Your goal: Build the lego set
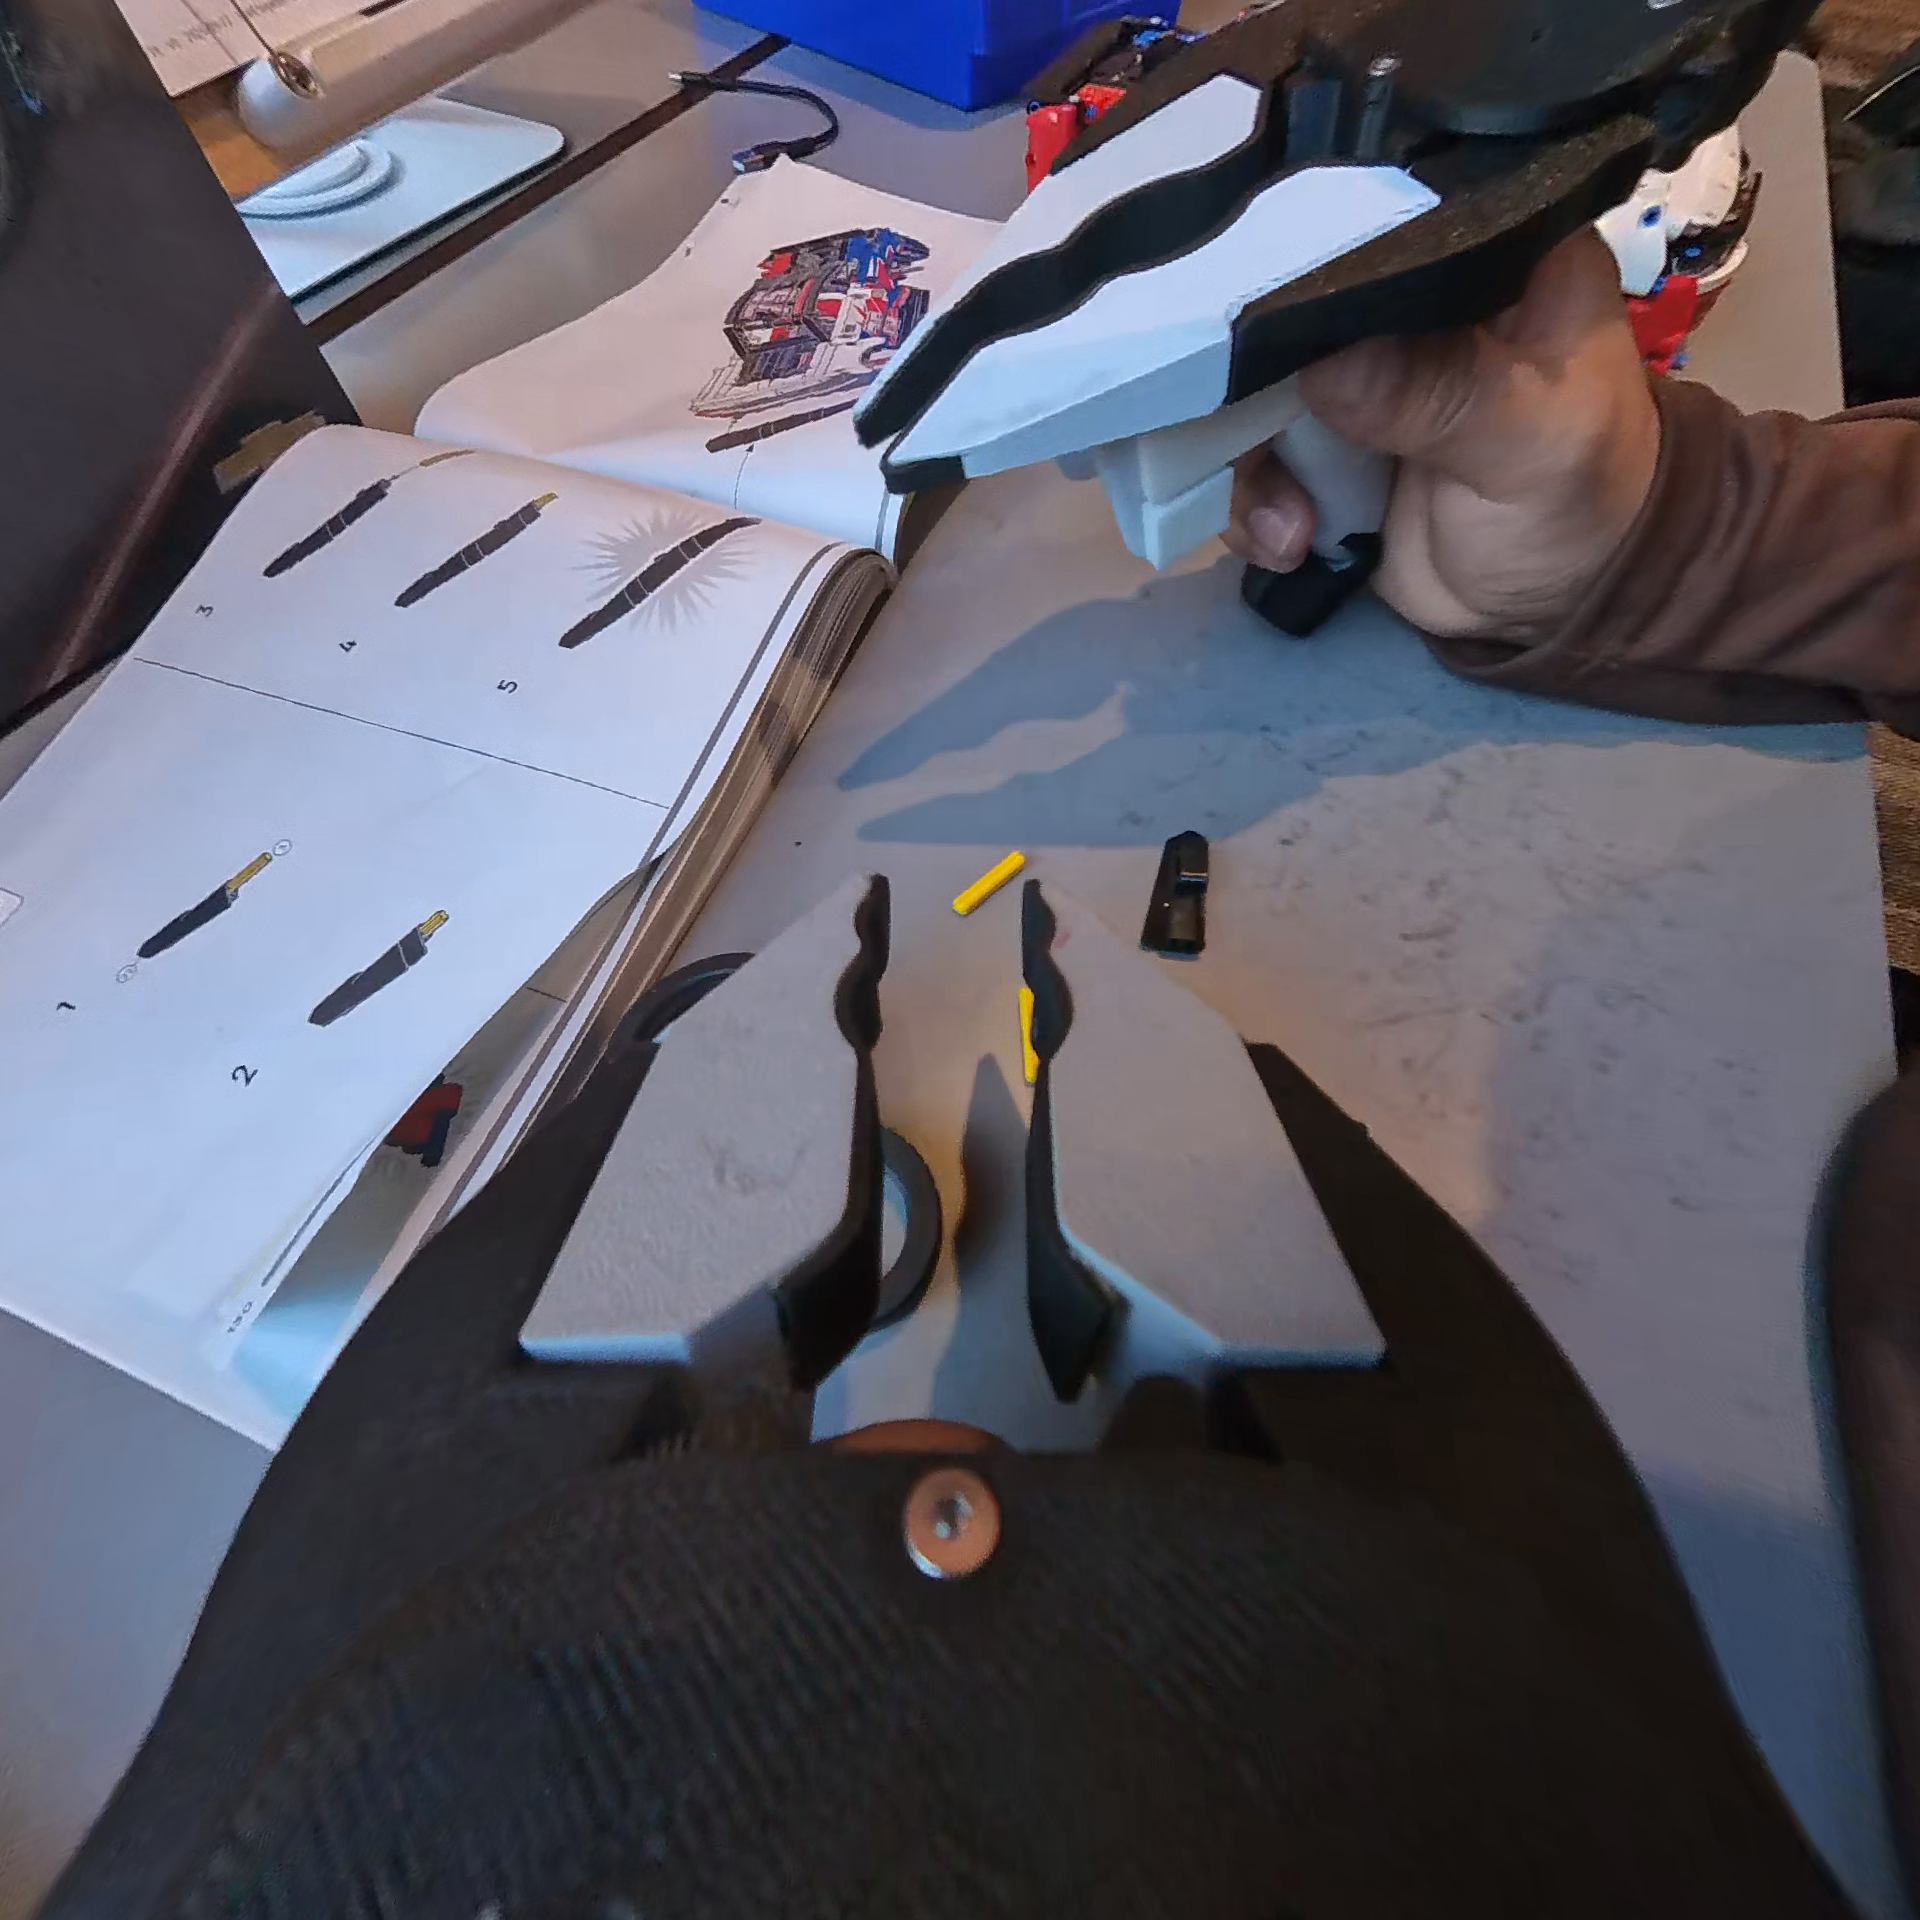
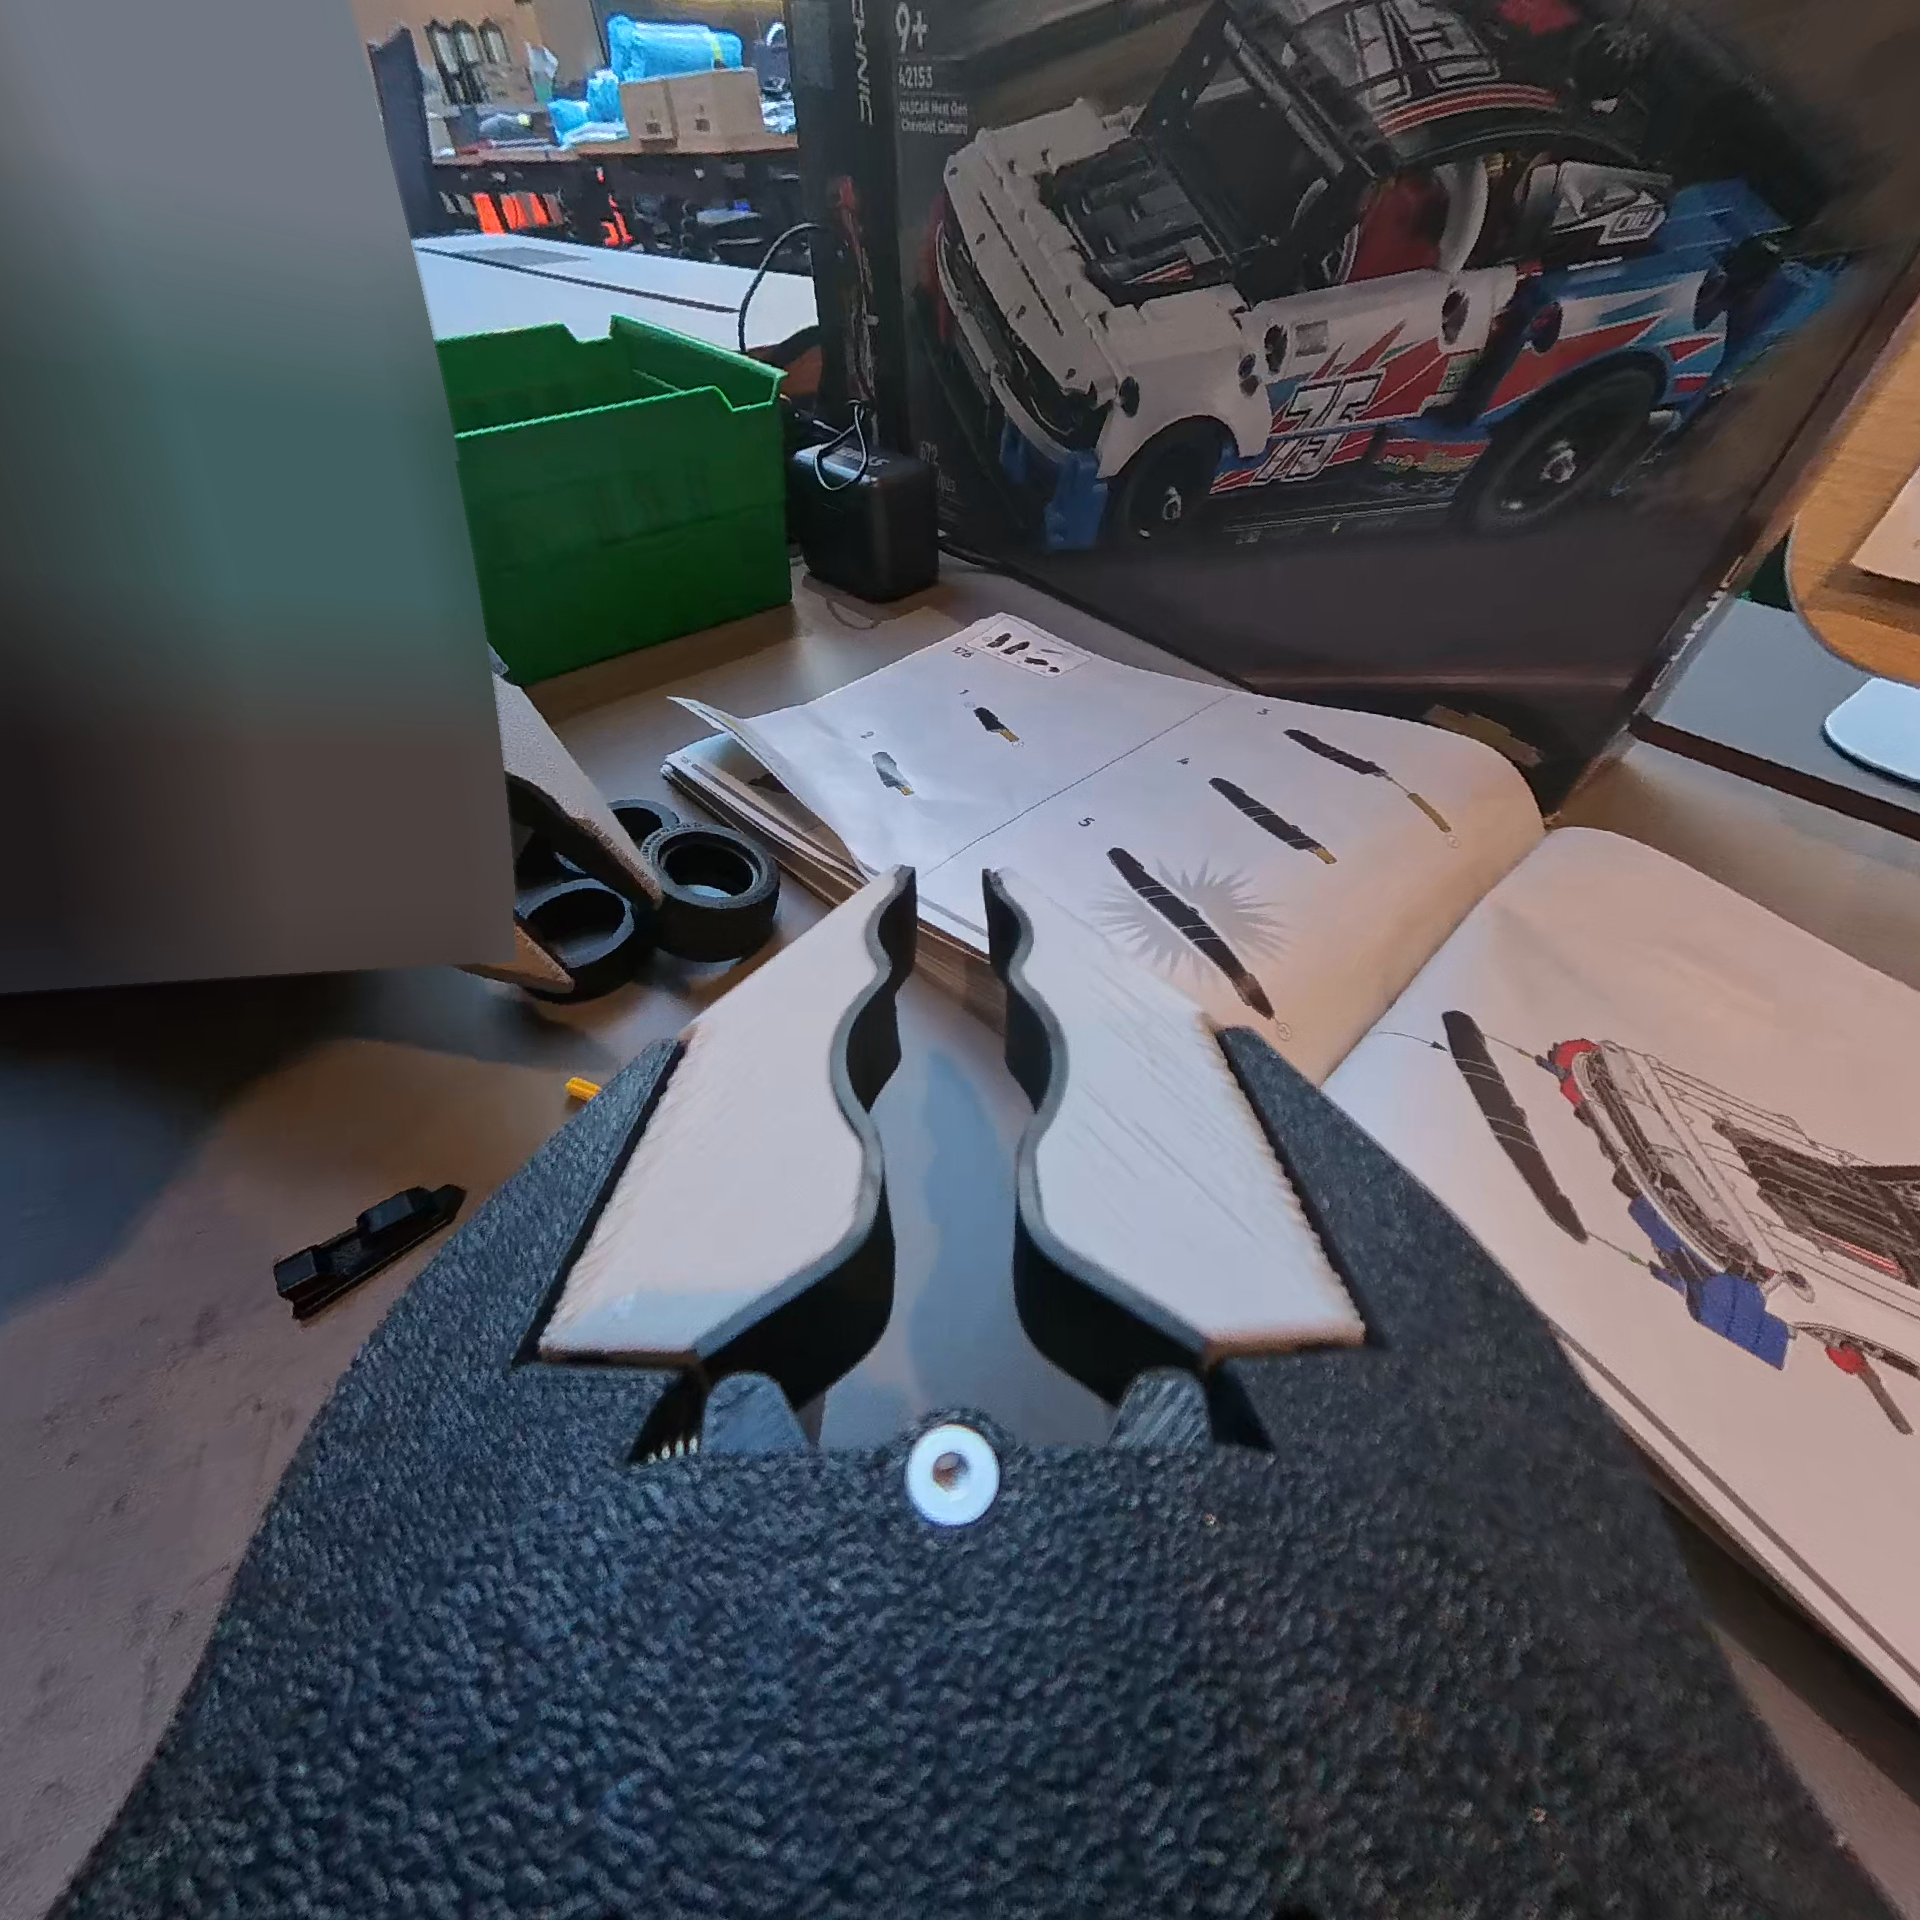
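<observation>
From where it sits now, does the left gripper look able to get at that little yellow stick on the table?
Probably yes. The left gripper is open, and the yellow stick lies on bare table just beyond its fingertips, nothing between them. The black piece lies apart to one side.

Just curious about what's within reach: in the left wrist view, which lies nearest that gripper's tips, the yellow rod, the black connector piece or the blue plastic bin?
1. Small yellow rod, just ahead of the left gripper.
2. Short black connector piece, to the right.
3. Blue plastic bin, far back.
</observation>
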`<state>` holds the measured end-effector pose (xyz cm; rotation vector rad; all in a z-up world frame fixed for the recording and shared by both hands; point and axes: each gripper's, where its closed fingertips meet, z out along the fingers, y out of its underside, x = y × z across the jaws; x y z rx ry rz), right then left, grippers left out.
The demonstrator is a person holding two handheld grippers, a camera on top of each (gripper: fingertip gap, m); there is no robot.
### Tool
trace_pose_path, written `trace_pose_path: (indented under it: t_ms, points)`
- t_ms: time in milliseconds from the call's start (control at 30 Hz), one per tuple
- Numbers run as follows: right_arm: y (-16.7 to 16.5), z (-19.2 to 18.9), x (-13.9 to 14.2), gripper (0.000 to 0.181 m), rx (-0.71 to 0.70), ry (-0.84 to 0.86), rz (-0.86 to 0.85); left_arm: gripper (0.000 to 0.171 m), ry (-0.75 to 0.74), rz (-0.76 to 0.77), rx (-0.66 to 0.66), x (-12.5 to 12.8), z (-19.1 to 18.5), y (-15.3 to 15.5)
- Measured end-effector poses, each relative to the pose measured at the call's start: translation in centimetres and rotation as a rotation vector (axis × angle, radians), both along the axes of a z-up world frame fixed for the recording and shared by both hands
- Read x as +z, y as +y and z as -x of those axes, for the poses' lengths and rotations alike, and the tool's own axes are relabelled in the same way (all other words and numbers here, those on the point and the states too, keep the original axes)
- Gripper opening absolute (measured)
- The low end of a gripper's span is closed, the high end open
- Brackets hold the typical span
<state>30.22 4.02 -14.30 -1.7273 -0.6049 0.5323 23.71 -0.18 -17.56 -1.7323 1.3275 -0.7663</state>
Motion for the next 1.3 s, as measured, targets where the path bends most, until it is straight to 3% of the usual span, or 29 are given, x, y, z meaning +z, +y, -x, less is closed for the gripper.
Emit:
trace_pose_path:
  t_ms: [600, 700, 800, 867, 1067, 1300]
  points:
    - [1.3, -0.2, -0.1, 0.019, -0.006, 0.004, 0.007, 0.022, -0.028, -0.014, 0.051, -0.4, 0.0, 1.1]
    - [1.1, -0.3, 0.9, 0.026, -0.005, 0.071, -0.015, 0.025, -0.141, -0.032, 0.075, 1.5, -0.5, 1.5]
    - [0.4, -1.1, 2.7, 0.033, -0.027, 0.163, -0.08, 0.031, -0.315, 0.052, 0.093, 4.2, -1.0, 1.7]
    - [-0.1, -1.0, 2.4, 0.033, -0.006, 0.139, -0.076, 0.039, -0.346, 0.075, 0.089, 5.2, -1.0, 1.6]
    - [-1.2, 1.9, -0.9, 0.035, 0.096, -0.093, -0.004, 0.039, -0.19, -0.099, 0.02, 5.0, 0.1, 0.1]
    - [-1.7, 4.1, -2.9, 0.035, 0.189, -0.227, 0.034, 0.034, -0.094, -0.127, -0.035, 1.6, 2.0, -1.6]
